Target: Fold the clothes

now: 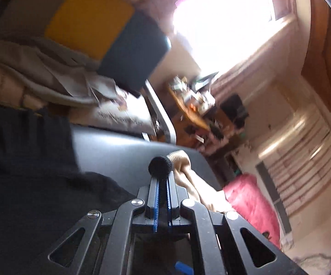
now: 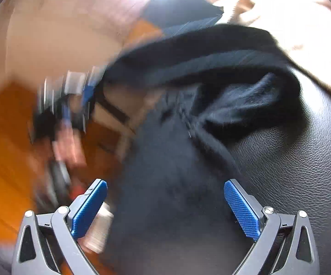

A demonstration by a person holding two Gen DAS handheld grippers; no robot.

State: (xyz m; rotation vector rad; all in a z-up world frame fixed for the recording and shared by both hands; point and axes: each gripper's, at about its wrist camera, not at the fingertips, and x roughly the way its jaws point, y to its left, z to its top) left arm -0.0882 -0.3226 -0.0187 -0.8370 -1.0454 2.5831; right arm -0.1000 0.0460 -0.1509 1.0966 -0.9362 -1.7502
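A black fleece garment (image 1: pixel 27 160) lies over the dark leather seat (image 1: pixel 124 153) on the left of the left wrist view. My left gripper (image 1: pixel 162 178) is shut on a fold of that black cloth, which bulges out as a dark knob beyond the tips. In the right wrist view the same black garment (image 2: pixel 176 160) spreads between and beyond the blue pads (image 2: pixel 241 208) of my right gripper (image 2: pixel 165 204), which stands wide open just above it. Its far part is bunched and lifted.
A beige knitted garment (image 1: pixel 188 176) and a red cloth (image 1: pixel 250 201) lie to the right of the left fingers. Grey and beige clothes (image 1: pixel 39 73) are piled on yellow and blue cushions (image 1: pixel 92 18). Black leather seat (image 2: pixel 291 171) on the right, orange wooden floor (image 2: pixel 2 149) on the left.
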